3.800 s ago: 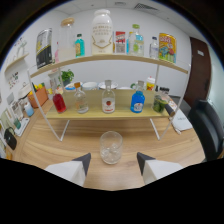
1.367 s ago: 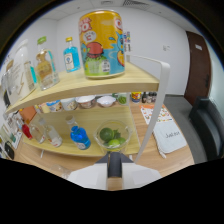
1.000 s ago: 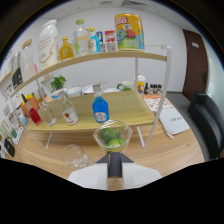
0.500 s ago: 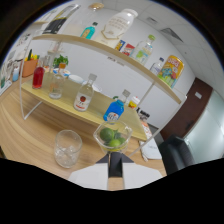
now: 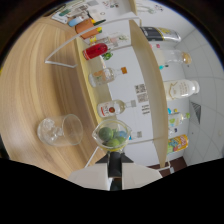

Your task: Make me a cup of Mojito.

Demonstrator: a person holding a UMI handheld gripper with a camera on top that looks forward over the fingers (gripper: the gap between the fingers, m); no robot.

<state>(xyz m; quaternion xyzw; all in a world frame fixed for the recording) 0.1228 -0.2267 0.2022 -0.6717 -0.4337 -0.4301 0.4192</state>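
Note:
My gripper is shut on the base of a small clear glass bowl holding green lime pieces. The bowl sits just ahead of the fingertips. The whole view is rolled far over, so the bowl is tipped sideways. Beside the bowl stands a clear drinking glass with ice in it, on the wooden table. The bowl's rim is close to the glass's rim; whether they touch I cannot tell.
A two-tier wooden shelf lies beyond the bowl. Its lower level holds a red bottle, a clear bottle and a white-labelled bottle. Above are a white bottle and a yellow can.
The gripper has rolled strongly to one side with the lime bowl, so shelf and table now look turned on end. The iced glass now lies close beside the bowl.

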